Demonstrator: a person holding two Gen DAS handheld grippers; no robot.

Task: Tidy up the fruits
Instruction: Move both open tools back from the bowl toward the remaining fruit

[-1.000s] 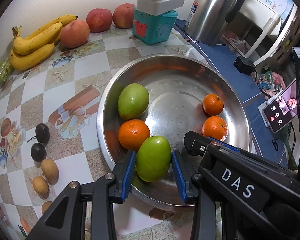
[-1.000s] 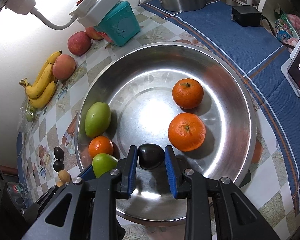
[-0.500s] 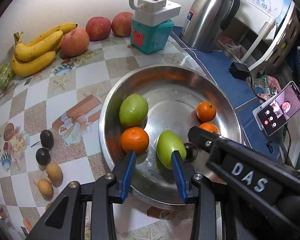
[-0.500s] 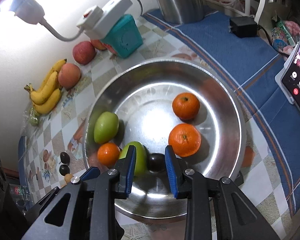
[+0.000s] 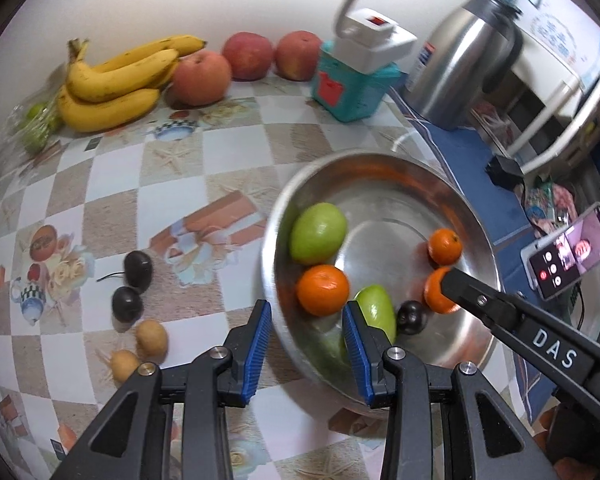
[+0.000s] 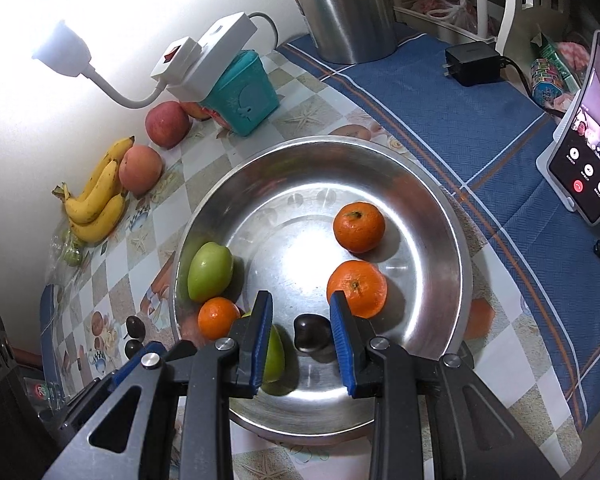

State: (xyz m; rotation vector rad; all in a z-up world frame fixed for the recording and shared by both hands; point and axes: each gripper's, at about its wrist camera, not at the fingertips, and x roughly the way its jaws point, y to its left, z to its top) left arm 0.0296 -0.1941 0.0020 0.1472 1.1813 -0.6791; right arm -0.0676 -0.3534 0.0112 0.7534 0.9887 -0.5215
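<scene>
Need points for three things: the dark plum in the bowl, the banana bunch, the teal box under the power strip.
dark plum (image 6: 310, 333), right wrist view, on its glossy top, between the open jaws.
banana bunch (image 5: 112, 88), left wrist view, on the middle banana's side.
teal box (image 5: 350, 90), left wrist view, on its front face.

right gripper (image 6: 300, 326) hides much of one green fruit (image 6: 274, 354)

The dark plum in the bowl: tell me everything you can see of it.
The plum is small, rounded and almost black, with a glossy skin that catches a highlight. It lies loose on the floor of the steel bowl, near the front rim. The right gripper stands open around it, fingers clear of it on both sides. A green fruit lies right beside it and an orange just beyond; whether either touches it is unclear.
</scene>
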